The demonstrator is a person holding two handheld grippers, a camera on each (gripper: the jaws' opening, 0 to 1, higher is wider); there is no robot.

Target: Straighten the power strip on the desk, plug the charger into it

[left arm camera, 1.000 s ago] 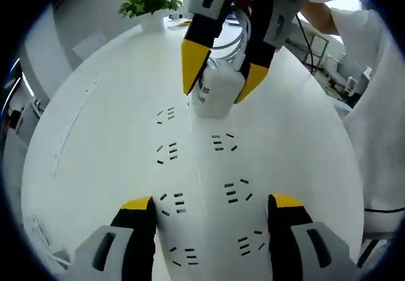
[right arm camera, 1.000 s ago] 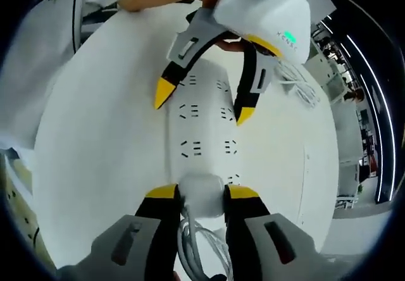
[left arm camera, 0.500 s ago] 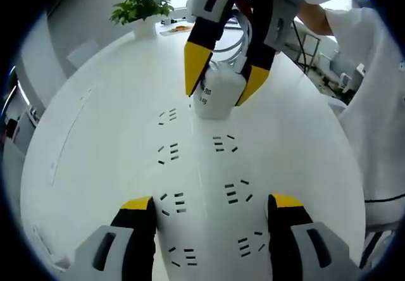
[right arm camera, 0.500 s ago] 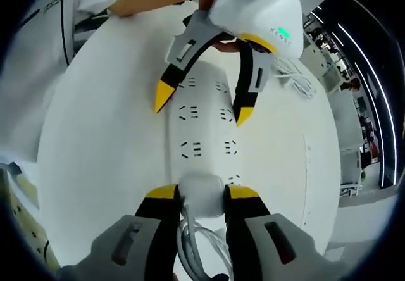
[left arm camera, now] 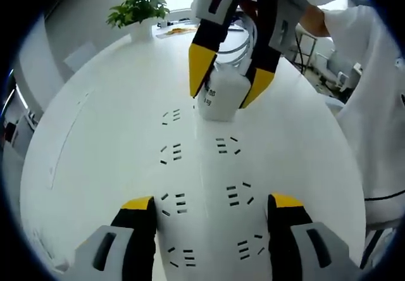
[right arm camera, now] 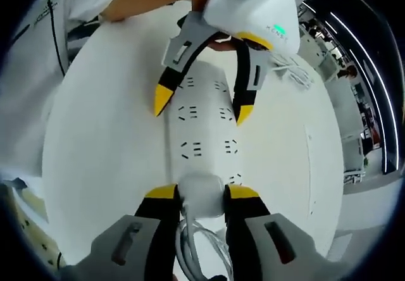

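At centre frame in the left gripper view, charger (left arm camera: 221, 94) pinched between the closed-in jaws of the right gripper (left arm camera: 229, 90), set down on the far end of the power strip (left arm camera: 202, 186). Plugging-in step; calls for pressing straight down. Left gripper (left arm camera: 209, 208) wide apart, straddling the strip's near end, holding nothing. Against the earlier frame, hardly any change beyond camera drift.
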